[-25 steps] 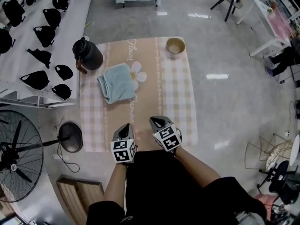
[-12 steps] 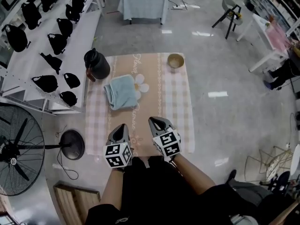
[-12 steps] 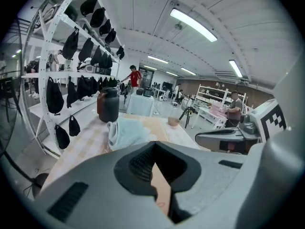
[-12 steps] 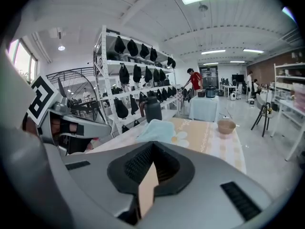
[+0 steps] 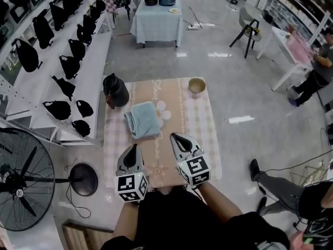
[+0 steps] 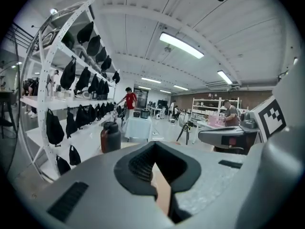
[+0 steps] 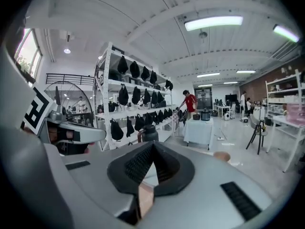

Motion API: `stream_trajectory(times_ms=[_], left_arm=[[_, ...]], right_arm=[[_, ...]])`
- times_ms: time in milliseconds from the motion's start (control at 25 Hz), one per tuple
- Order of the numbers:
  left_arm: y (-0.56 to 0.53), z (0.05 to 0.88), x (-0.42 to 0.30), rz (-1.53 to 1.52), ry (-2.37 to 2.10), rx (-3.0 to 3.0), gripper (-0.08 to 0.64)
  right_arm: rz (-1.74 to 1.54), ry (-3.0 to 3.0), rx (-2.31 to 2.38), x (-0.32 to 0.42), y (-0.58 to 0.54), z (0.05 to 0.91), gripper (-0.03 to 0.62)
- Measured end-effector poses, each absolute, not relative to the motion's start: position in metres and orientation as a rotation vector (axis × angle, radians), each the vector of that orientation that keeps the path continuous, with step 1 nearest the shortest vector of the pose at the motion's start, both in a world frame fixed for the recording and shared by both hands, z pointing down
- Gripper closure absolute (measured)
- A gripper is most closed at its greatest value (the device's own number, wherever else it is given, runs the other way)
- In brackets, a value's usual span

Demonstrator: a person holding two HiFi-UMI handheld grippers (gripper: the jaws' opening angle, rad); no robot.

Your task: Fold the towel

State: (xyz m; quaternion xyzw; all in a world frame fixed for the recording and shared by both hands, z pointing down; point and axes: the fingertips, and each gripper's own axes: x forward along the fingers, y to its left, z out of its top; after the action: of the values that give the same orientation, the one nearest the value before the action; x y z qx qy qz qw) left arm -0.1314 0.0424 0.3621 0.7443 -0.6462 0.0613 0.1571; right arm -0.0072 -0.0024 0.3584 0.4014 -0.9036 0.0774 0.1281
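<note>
Left hand-held gripper (image 5: 133,150): jaws pressed together, nothing between them; held over the near part of the bench (image 5: 200,134), tips pointing away from the person and only slightly below level.
Right hand-held gripper (image 5: 178,138): jaws pressed together, empty; held beside the left one, apart from it, at a like tilt, with its tips a little further forward.
Forearms: both reach in from the lower edge of the head view, roughly parallel, one marker cube above each wrist.
Towel (image 5: 143,120): pale blue, lying folded on the bench left of centre, beyond both sets of tips and nearer the left one; neither hand-held gripper touches it.
Black jug (image 5: 115,90): upright at the far left corner of the bench, just beside the towel's far left corner.
Bowl (image 5: 196,85): at the far edge, right of centre, well apart from the towel.
Bench, right half: bare checked cloth from the bowl to the near edge.
Left side: shelf rack (image 5: 78,72) with black bags runs close along the bench edge; standing fan (image 5: 21,184) at near left.
Right side: open polished floor (image 5: 244,103).
Far side: floor strip, then a cloth-covered table (image 5: 156,27).
</note>
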Motion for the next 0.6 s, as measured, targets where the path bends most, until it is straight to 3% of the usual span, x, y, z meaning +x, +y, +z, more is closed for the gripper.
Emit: stream_trajectory(times_ms=[600], left_arm=[[0.037, 0.257, -0.159, 0.029, -2.024, 2.311, 0.557]], right_arm=[[-0.015, -2.709, 1.31, -0.018, -0.01, 0.258, 0.589]])
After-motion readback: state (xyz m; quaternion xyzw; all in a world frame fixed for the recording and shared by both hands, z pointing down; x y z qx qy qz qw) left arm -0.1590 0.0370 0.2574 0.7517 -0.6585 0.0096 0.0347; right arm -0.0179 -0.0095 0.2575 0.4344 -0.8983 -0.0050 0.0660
